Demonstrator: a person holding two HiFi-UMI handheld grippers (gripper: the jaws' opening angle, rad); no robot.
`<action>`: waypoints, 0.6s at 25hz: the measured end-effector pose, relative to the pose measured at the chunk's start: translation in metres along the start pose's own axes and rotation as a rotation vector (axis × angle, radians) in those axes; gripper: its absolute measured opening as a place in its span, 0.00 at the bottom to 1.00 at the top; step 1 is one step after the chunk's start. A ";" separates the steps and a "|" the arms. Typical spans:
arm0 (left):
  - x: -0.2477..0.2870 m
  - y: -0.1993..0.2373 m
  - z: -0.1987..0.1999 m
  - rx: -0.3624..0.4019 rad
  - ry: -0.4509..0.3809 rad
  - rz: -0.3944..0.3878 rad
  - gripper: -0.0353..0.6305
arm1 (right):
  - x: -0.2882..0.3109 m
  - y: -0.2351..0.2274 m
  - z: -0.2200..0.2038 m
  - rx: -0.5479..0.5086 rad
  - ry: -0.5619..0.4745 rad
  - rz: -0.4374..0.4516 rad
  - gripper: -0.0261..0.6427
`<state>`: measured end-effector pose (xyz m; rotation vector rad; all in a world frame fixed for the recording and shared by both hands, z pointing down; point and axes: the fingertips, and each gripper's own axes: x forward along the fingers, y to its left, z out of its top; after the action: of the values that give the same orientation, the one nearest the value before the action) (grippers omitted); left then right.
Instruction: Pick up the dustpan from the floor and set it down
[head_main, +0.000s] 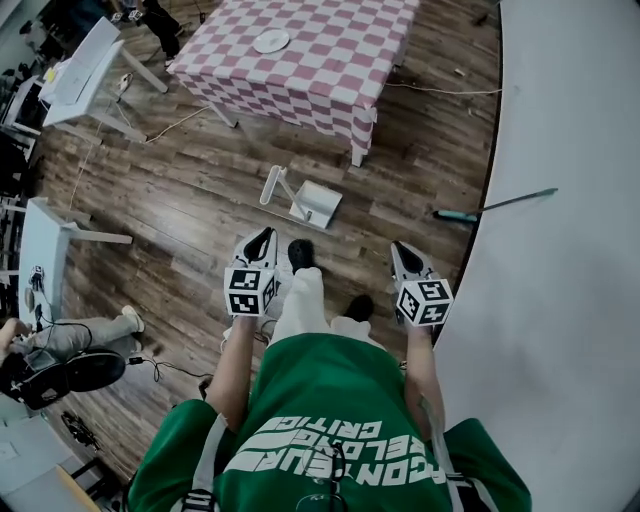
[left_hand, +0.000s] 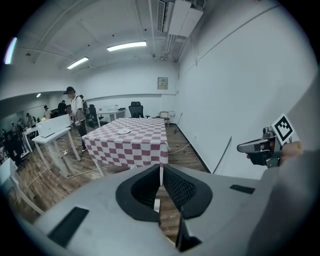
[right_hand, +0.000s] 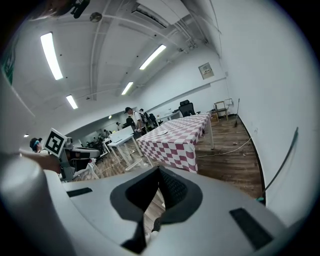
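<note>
White plastic dustpan risks being shoved across the wooden floor, since left gripper and right gripper fingers are closed, empty.

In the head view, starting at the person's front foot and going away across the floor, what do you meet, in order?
Black shoe → dustpan on the floor → checkered table → white plate on that table.
</note>
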<state>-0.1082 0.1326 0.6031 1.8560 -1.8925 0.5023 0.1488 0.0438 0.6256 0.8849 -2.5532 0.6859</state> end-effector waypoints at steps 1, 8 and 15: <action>0.009 0.005 0.006 0.007 -0.005 -0.012 0.06 | 0.003 -0.003 0.004 -0.005 -0.002 -0.015 0.05; 0.076 0.044 0.042 0.023 0.009 -0.065 0.06 | 0.028 -0.023 0.052 -0.004 -0.029 -0.131 0.05; 0.121 0.089 0.053 -0.002 0.052 -0.112 0.06 | 0.079 -0.005 0.080 -0.065 0.010 -0.159 0.05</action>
<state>-0.2001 0.0055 0.6293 1.9165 -1.7434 0.5059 0.0800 -0.0411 0.5988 1.0451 -2.4488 0.5561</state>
